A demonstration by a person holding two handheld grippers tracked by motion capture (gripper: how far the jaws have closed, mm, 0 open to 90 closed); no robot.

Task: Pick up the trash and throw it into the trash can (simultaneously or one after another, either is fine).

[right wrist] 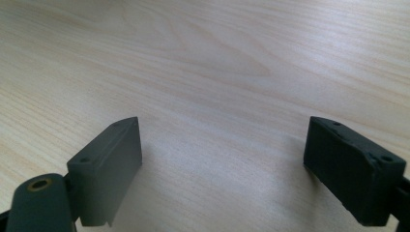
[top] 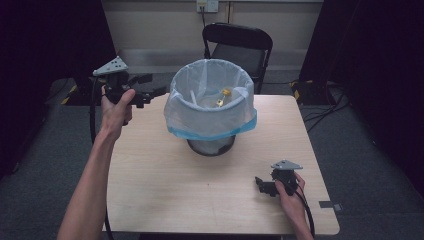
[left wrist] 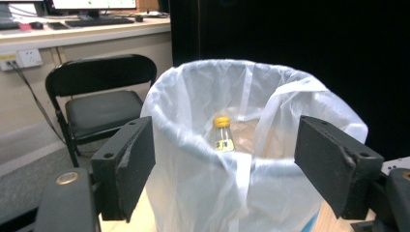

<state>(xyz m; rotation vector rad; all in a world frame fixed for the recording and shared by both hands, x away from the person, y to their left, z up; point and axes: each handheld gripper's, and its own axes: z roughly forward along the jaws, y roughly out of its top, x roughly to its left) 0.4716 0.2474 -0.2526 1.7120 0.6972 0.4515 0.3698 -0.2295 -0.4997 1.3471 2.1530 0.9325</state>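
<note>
A waste bin (top: 212, 102) lined with a white plastic bag stands at the back middle of the wooden table (top: 165, 185). Inside it lies a small clear bottle with a yellow cap (top: 223, 96), also seen over the bag's rim in the left gripper view as the bottle (left wrist: 223, 134). My left gripper (top: 154, 86) is held in the air just left of the bin, level with its rim, jaws open and empty; the bin's bag (left wrist: 251, 159) sits beyond its jaws. My right gripper (top: 259, 184) rests low over the table's front right, open and empty.
A black folding chair (top: 239, 47) stands behind the table, also seen as the chair (left wrist: 99, 104) at the left of the left gripper view. Cables lie on the floor at the right (top: 325, 107). Bare tabletop (right wrist: 203, 72) stretches ahead of the right gripper.
</note>
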